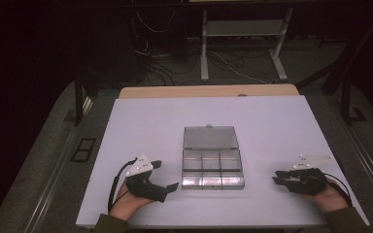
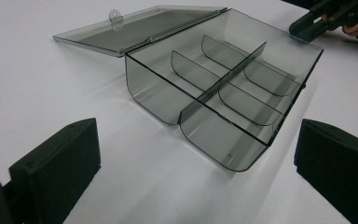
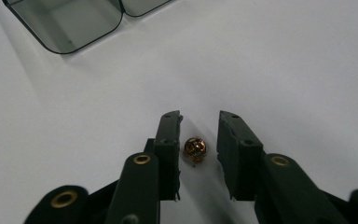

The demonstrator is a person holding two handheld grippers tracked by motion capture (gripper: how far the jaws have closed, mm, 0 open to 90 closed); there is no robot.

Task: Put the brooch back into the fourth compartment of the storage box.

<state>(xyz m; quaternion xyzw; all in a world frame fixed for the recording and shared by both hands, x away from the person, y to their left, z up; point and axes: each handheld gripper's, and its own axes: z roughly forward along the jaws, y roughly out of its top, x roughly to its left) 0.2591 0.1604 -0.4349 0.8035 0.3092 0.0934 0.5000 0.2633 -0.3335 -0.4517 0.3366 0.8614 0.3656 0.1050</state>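
A clear smoky plastic box (image 1: 189,167) with several compartments sits mid-table, its lid (image 1: 210,137) folded flat behind it. My left gripper (image 1: 165,174) rests just left of the box with its jaws spread wide; in the left gripper view (image 2: 193,154) they face the box's near wall (image 2: 154,88) with nothing between them. My right gripper (image 1: 276,176) lies low on the table to the right of the box. In the right gripper view its narrowed jaws (image 3: 199,119) flank a small copper-coloured round piece (image 3: 195,149) lying on the table, with a thin gap on each side.
The white tabletop (image 1: 141,121) is bare around the box. A box corner (image 3: 70,23) shows at the upper left of the right gripper view. Cables and a metal stand (image 1: 243,29) sit on the dark floor beyond the far edge.
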